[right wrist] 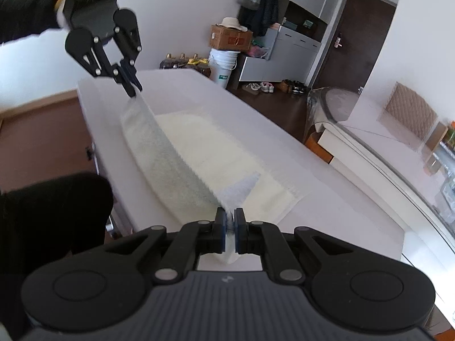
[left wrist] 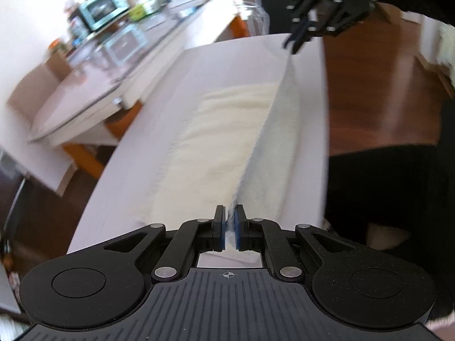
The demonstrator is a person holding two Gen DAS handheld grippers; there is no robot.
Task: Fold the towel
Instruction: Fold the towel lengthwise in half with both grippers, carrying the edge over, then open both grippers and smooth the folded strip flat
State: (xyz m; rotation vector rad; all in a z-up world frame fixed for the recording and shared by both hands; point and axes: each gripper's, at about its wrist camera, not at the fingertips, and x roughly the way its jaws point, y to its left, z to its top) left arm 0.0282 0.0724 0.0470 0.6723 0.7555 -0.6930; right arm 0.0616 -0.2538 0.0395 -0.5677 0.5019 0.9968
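A cream-white towel (left wrist: 227,130) lies along a white table (left wrist: 136,170). Its near long edge is lifted off the table and stretched taut between both grippers. My left gripper (left wrist: 230,218) is shut on one corner of that raised edge. My right gripper (left wrist: 293,47) pinches the opposite corner at the far end. In the right wrist view my right gripper (right wrist: 230,221) is shut on the towel (right wrist: 199,153), and my left gripper (right wrist: 133,89) holds the far corner above the table (right wrist: 327,187). The rest of the towel rests flat.
A second white table (left wrist: 85,108) with orange legs and a cluttered counter with a small oven (left wrist: 103,7) stand beyond. A person's dark sleeve (right wrist: 25,11) and dark clothing (right wrist: 48,227) are close. A bucket (right wrist: 223,65), a box and shoes stand by the far wall.
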